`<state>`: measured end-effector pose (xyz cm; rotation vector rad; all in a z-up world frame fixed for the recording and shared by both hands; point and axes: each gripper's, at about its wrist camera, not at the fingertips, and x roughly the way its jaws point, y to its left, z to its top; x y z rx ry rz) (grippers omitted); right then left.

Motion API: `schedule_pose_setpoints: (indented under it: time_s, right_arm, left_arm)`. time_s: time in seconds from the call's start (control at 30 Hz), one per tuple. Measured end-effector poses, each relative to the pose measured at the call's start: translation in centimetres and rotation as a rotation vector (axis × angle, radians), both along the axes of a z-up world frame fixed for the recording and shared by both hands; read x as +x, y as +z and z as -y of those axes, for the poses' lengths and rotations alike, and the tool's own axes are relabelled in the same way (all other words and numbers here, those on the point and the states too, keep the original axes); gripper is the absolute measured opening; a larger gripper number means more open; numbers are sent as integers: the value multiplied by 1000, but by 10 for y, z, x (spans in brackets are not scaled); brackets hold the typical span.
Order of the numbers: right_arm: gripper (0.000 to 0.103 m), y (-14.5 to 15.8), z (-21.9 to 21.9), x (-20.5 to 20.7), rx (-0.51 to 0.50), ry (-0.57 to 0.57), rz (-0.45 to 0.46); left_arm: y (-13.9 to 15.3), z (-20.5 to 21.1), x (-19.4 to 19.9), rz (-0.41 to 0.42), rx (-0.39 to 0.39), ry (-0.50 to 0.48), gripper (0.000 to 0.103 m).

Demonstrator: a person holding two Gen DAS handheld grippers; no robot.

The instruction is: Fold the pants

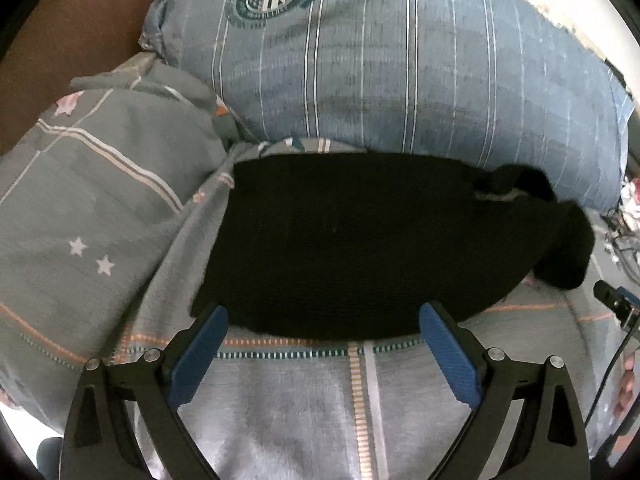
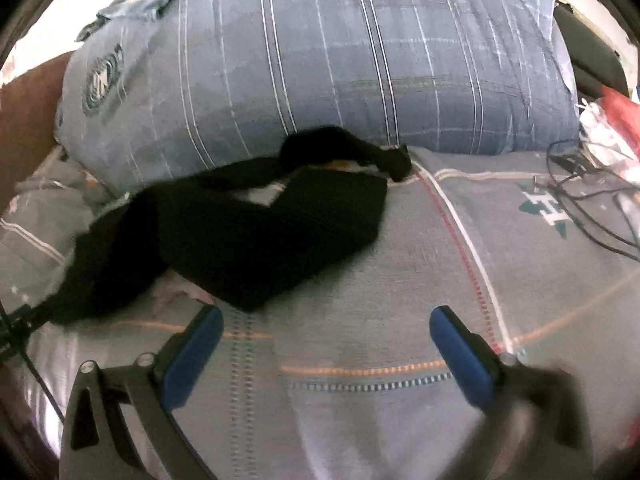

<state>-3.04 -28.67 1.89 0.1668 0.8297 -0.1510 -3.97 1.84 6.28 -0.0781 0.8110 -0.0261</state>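
Black pants (image 1: pixel 360 248) lie folded into a wide bundle on a grey patterned bedsheet (image 1: pixel 304 408), against a blue striped pillow. My left gripper (image 1: pixel 324 316) is open, its blue pads at the near edge of the pants with nothing between them. In the right wrist view the same pants (image 2: pixel 260 232) lie ahead and to the left, with a thin black strip looping toward the pillow. My right gripper (image 2: pixel 326 316) is open over bare sheet (image 2: pixel 360 280), just short of the pants' near corner.
A large blue striped pillow (image 1: pixel 400 64) fills the back. A bunched grey quilt with stars (image 1: pixel 92 208) rises on the left. Cables (image 2: pixel 588 200) and red-and-white items (image 2: pixel 616 120) lie at the right. A brown headboard (image 1: pixel 80 32) stands at the far left.
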Motion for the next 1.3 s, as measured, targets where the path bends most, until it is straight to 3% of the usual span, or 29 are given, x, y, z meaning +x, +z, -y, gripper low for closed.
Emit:
schedule_pose_setpoints:
  time_s: [0.4,1.3]
  right_arm:
    - [103,25,-20,1,13,49,56]
    - [103,20,-24,2,9,76,33]
  left_arm:
    - [17,7,-16,48,15,12,97]
    - [14,10,-9,26,-2,22,97]
